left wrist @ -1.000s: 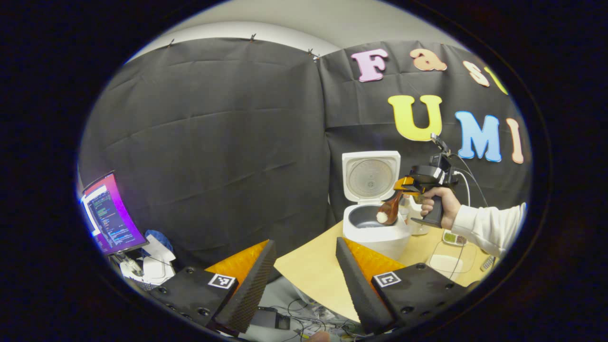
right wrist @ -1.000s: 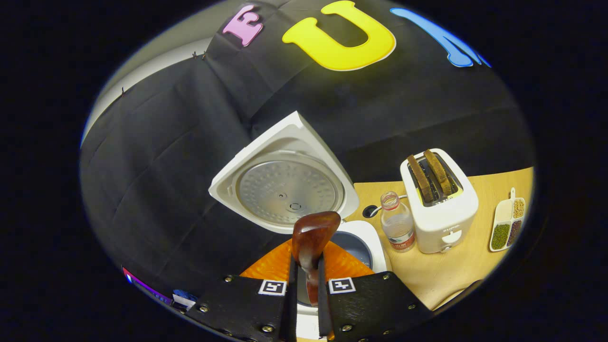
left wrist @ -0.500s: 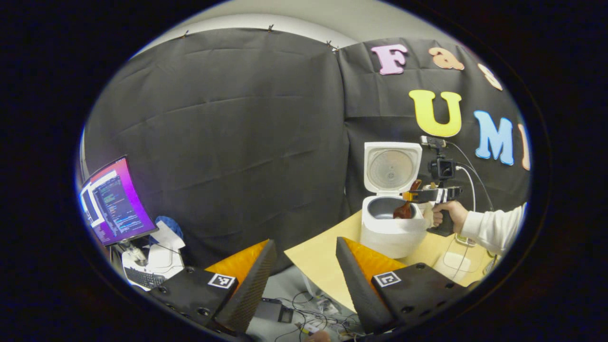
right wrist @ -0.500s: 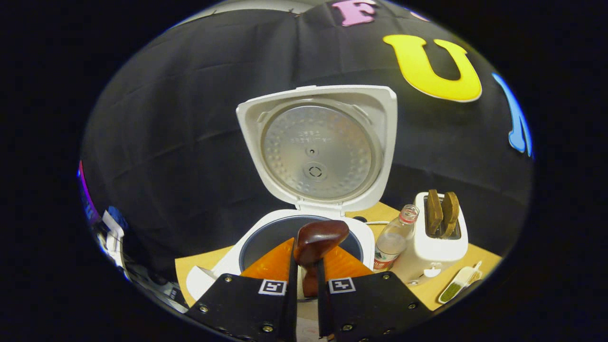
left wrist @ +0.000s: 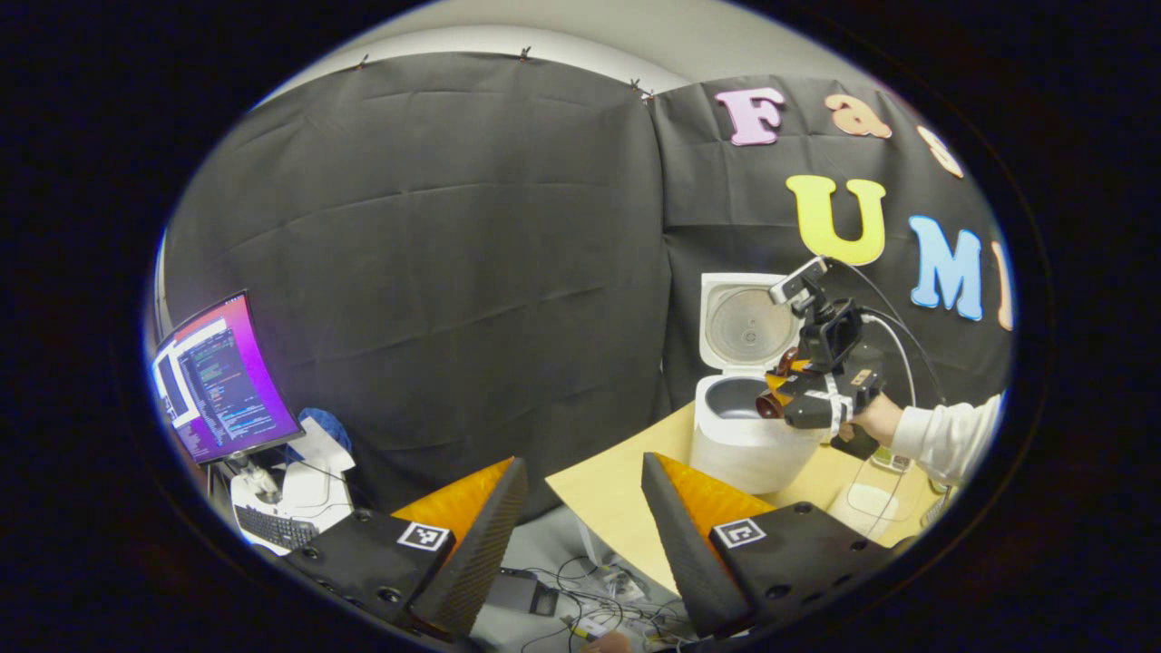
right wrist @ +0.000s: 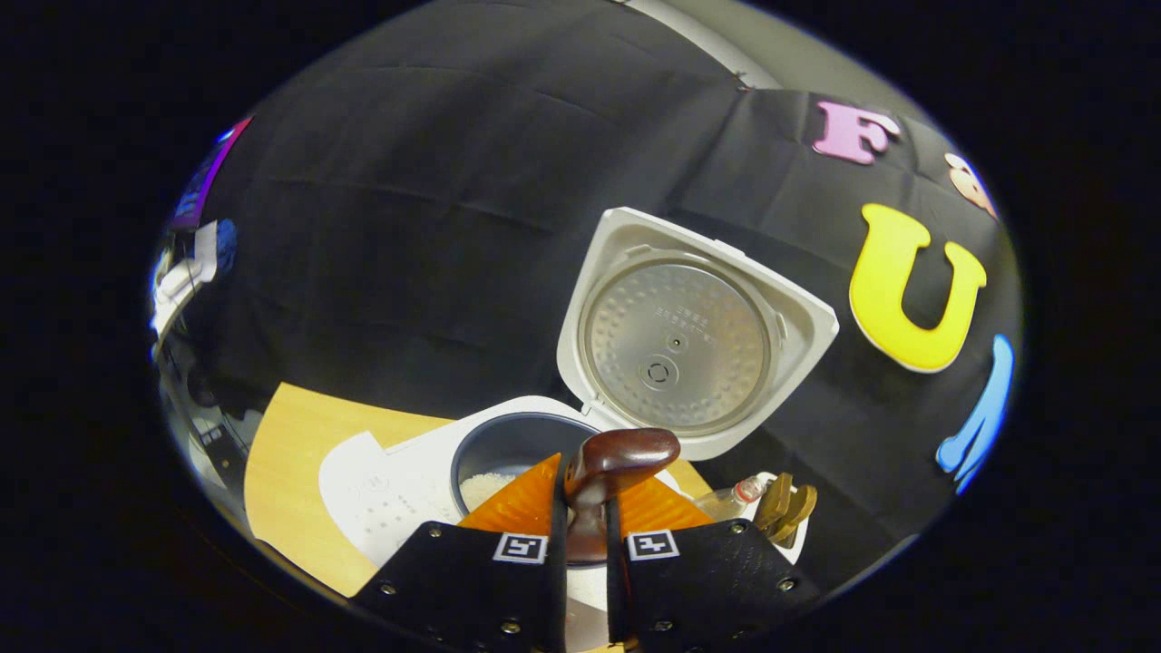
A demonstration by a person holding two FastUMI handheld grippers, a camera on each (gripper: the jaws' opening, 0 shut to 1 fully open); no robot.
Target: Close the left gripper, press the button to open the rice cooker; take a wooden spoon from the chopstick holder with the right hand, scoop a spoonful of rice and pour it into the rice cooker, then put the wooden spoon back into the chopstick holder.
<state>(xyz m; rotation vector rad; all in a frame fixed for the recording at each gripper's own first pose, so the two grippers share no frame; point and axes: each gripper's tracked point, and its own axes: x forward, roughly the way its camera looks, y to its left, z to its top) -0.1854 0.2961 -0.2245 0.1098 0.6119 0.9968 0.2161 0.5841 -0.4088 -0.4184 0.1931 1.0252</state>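
Since half a second ago the right tool (right wrist: 580, 544) has rolled over the pot, so the rice cooker (right wrist: 426, 481) now sits tilted in the right gripper view, and a patch of white rice (right wrist: 481, 490) lies on the pot floor where none showed before. Its two fingers are nearly together, both pressing the handle of the wooden spoon (right wrist: 617, 458), whose bowl faces away so I cannot tell whether any grains cling inside. From the left gripper view the right tool (left wrist: 798, 399) hangs at the cooker's rim with the spoon over the open pot of the rice cooker (left wrist: 739, 435), the lid standing upright behind. The left tool (left wrist: 580, 508) idles wide open and empty, off the corner of the surface (left wrist: 608, 503). I judge the pour about finished, with the return to the chopstick holder left. Risks from here: the smooth, rounded handle could twist or slide in the pinch while the wrist rights itself; leftover grains could scatter over the surface on the way out; lifting carelessly could knock the spoon against the raised lid or the rim.
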